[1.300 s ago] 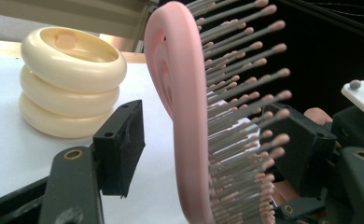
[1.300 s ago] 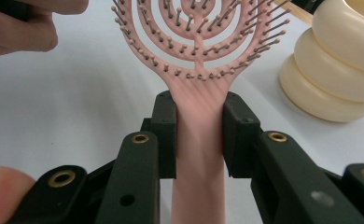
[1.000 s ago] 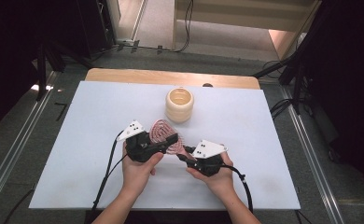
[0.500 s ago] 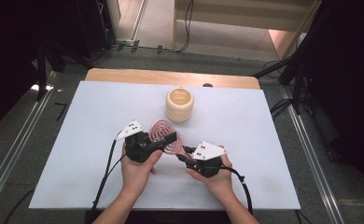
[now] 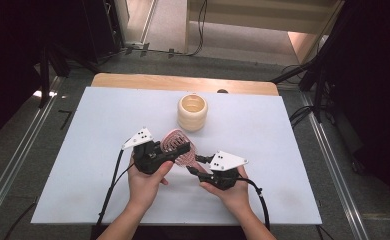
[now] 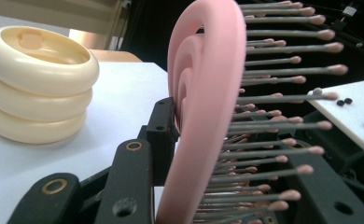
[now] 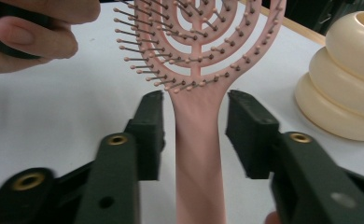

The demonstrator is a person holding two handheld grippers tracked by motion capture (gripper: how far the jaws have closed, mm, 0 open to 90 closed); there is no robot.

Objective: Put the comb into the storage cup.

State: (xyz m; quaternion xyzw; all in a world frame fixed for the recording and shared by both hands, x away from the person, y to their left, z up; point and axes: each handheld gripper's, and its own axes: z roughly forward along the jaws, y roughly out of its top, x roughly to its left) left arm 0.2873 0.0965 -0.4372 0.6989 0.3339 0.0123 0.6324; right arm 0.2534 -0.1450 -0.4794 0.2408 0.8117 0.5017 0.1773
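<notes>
Table (image 5: 98, 150): white top, with a strip of bare wood along its far edge.
Cup (image 5: 192, 111): cream, made of three stacked rings, open at the top. It stands upright on the table past both grippers and apart from them. The left gripper view has it at the left (image 6: 35, 88), the right gripper view at the right (image 7: 343, 84).
Left hand (image 5: 145, 182): comes in from the near edge and holds the left gripper just off the table's middle.
Right hand (image 5: 233, 192): comes in beside it and holds the right gripper.
Brush (image 5: 179, 147): pink, with an open looped head. It is held between the two grippers, near the cup, its handle running toward the right gripper.
Left gripper (image 5: 180, 148): pinching the brush head, one pad flat on its smooth back (image 6: 203, 93), the other jaw in among the bristles.
Right gripper (image 5: 199, 166): jaws spread, and they have just been opening. The brush handle (image 7: 196, 154) lies between them with a gap on each side, touching neither pad.
Bristles (image 6: 283, 98): grey pins with pink tips, standing out from the head's front.
</notes>
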